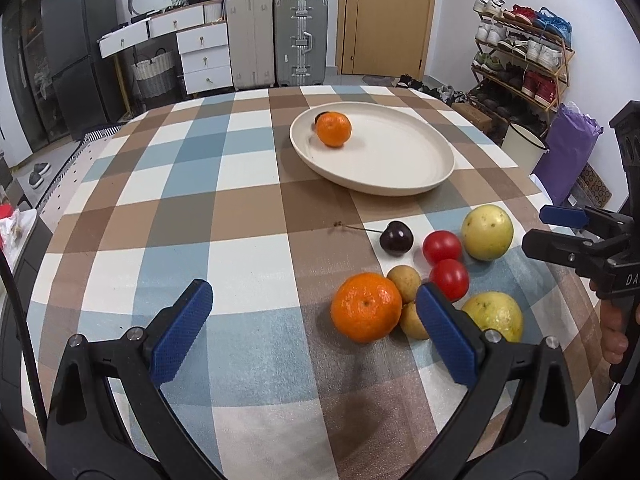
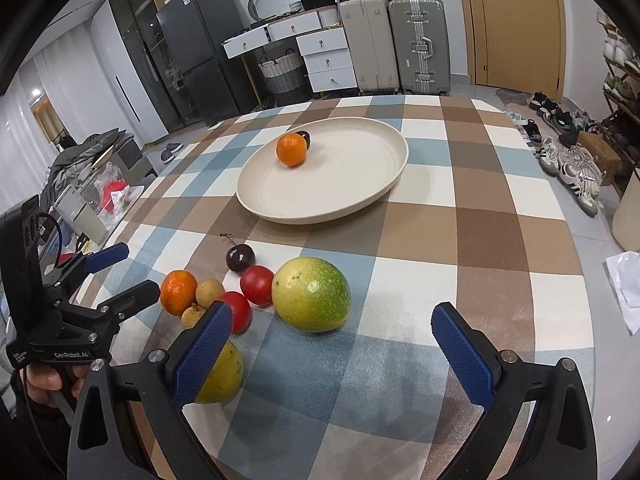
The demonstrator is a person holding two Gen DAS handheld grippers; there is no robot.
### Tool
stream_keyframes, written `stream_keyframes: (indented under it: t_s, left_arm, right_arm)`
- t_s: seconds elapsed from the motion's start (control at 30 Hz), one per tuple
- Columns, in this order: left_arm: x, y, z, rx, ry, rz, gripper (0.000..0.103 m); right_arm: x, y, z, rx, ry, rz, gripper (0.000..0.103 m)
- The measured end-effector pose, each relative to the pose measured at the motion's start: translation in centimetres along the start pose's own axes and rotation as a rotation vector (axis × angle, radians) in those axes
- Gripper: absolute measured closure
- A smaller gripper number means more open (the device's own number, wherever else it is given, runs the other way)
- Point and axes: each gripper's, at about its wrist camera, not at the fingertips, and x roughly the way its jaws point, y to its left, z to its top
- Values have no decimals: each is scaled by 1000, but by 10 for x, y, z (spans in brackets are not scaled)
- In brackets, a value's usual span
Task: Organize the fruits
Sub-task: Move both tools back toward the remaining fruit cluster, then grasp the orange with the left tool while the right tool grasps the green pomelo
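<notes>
Cherry (image 2: 303, 136) behind plate's orange (image 2: 291, 150) clearer from right wrist.

A lived-in home: shoe rack (image 1: 520, 52), suitcases (image 1: 276, 40), fridge (image 2: 192, 48), checked-cloth table (image 1: 240, 200).

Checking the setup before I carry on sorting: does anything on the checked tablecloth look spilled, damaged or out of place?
Nothing looks spilled or damaged. The round cream plate sits flat, holding one orange mandarin and a dark cherry. The remaining fruit lies loose in a cluster beside it, unsorted.
</notes>
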Motion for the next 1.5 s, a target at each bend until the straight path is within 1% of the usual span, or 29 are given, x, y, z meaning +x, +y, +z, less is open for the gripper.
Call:
stream_keyframes:
  t_s: [0.3, 0.43, 0.53, 0.7, 0.87, 1.0, 1.1, 1.2, 1.27, 1.33, 1.43, 1.5]
  left_arm:
    - [13, 5, -4, -27, 41, -34, 7]
    - [18, 6, -5, -35, 55, -59, 12]
    - [22, 8, -7, -44, 65, -84, 16]
    - [24, 7, -7, -44, 67, -106, 19]
    - [26, 3, -8, -32, 74, -130, 26]
    - [28, 5, -7, -50, 82, -153, 30]
    - [30, 7, -8, -62, 88, -175, 36]
    - [30, 8, -8, -73, 93, -215, 47]
    - [30, 8, -8, -73, 94, -244, 58]
    - [28, 6, -9, -64, 91, -267, 64]
    - [25, 3, -9, -52, 84, -256, 65]
    - [25, 4, -10, -57, 83, -256, 65]
  right_arm:
    - [11, 1, -2, -2, 36, 7, 2]
    - [14, 4, -1, -2, 40, 12, 4]
    - [17, 7, 1, -3, 43, 13, 7]
    - [27, 8, 4, 6, 56, 20, 17]
    - [32, 7, 5, 12, 63, 24, 20]
    - [34, 5, 5, 21, 62, 26, 21]
    - [35, 5, 5, 19, 63, 30, 23]
    - [37, 5, 4, 21, 67, 31, 25]
    - [38, 5, 4, 21, 70, 32, 27]
    - [38, 5, 4, 20, 70, 32, 28]
    - [39, 6, 3, 17, 70, 36, 31]
    - [40, 6, 4, 15, 73, 36, 36]
